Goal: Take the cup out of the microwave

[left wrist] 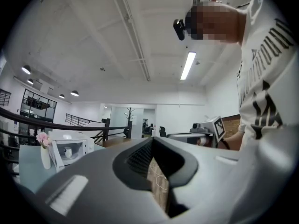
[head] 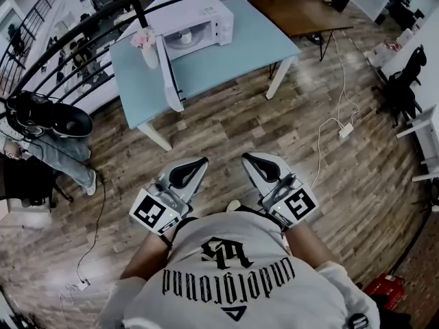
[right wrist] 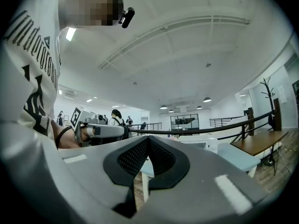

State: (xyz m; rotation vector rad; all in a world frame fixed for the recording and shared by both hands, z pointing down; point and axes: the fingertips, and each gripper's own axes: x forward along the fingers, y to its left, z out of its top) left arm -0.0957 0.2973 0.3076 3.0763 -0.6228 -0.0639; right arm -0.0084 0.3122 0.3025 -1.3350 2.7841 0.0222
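A white microwave (head: pixel 200 18) stands on a light blue table (head: pixel 240 50) far ahead of me, its door (head: pixel 169 74) swung wide open toward me. A small white cup (head: pixel 185 38) sits inside its chamber; the left gripper view shows the cup (left wrist: pixel 68 151) small and far off. My left gripper (head: pixel 199 164) and right gripper (head: pixel 251 159) are held side by side close to my body, well short of the table, both pointing level. Both are shut with nothing between the jaws. The right gripper view shows the microwave (right wrist: pixel 202 144) just beyond the jaw tips.
A white vase of pink flowers (head: pixel 145 46) stands on the table next to the open door. A brown table (head: pixel 302 9) adjoins the far side. A black railing (head: pixel 82 33) curves behind. A person (head: pixel 48 125) sits at left. A cable and plug (head: pixel 345 129) lie on the wooden floor.
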